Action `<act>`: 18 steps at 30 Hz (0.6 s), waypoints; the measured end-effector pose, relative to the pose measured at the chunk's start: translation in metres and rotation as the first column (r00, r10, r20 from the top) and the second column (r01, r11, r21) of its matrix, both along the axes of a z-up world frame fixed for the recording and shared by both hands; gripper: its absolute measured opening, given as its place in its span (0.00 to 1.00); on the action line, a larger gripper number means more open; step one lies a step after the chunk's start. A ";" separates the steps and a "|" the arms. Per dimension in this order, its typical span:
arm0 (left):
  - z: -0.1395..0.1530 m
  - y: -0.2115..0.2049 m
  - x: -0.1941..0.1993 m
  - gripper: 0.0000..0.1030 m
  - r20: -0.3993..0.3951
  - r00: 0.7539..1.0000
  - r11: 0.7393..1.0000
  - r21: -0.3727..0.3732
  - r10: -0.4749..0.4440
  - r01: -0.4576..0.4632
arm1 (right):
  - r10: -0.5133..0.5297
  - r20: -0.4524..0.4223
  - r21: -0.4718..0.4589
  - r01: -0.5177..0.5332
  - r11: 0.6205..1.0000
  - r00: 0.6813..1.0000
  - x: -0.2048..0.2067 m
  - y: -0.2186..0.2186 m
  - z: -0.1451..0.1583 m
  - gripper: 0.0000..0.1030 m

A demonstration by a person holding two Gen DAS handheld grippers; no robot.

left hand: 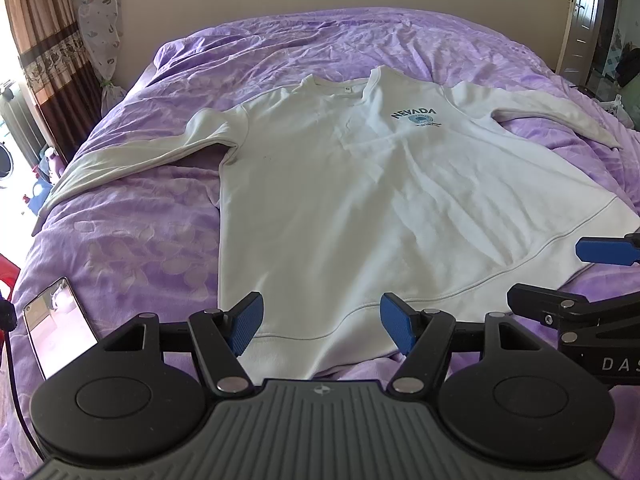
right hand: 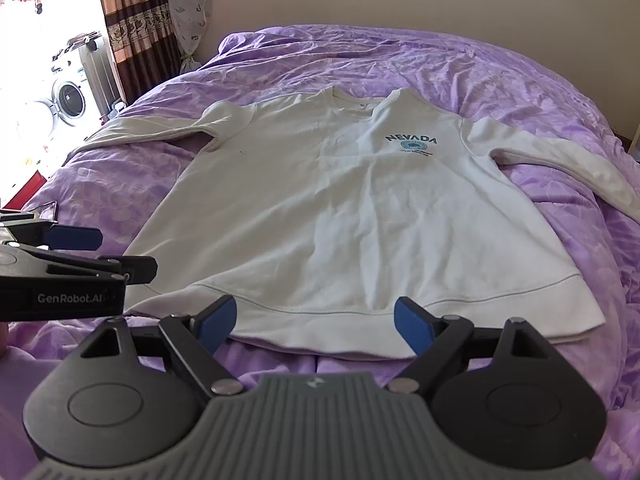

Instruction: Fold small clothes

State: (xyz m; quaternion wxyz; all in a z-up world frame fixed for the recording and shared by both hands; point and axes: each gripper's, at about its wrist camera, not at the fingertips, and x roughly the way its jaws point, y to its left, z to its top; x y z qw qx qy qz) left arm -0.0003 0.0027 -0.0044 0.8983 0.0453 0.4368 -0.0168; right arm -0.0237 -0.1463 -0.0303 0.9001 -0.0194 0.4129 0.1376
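A white long-sleeved sweatshirt [left hand: 360, 200] with a blue "NEVADA" print lies flat, front up, on the purple bed, sleeves spread to both sides; it also shows in the right wrist view [right hand: 340, 216]. My left gripper [left hand: 322, 326] is open and empty, just above the near hem, left of its middle. My right gripper [right hand: 316, 326] is open and empty, over the near hem. The right gripper also shows at the right edge of the left wrist view [left hand: 592, 276]. The left gripper shows at the left edge of the right wrist view [right hand: 92, 254].
The purple bedspread [left hand: 132, 236] covers the whole bed. A phone [left hand: 58, 326] lies on it at the near left. Curtains [right hand: 136, 20] and a washing machine [right hand: 68, 100] stand at the far left. A doorway [left hand: 600, 28] is at the far right.
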 end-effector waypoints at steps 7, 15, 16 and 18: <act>0.000 -0.001 0.000 0.76 -0.001 1.000 1.000 0.003 0.000 0.000 | 0.000 -0.003 0.000 0.000 1.000 1.000 0.001 -0.001 0.000 0.80; 0.000 -0.001 0.000 0.76 -0.001 1.000 1.000 0.005 0.000 0.000 | -0.001 -0.003 0.000 0.001 1.000 1.000 0.001 -0.001 0.000 0.80; 0.000 -0.002 0.000 0.76 -0.001 1.000 1.000 0.007 0.001 -0.001 | 0.000 -0.003 -0.001 0.000 1.000 1.000 0.001 -0.001 0.000 0.80; 0.000 -0.001 0.000 0.76 -0.001 1.000 1.000 0.006 0.001 -0.001 | 0.000 -0.004 0.000 0.000 1.000 1.000 0.001 -0.001 0.000 0.80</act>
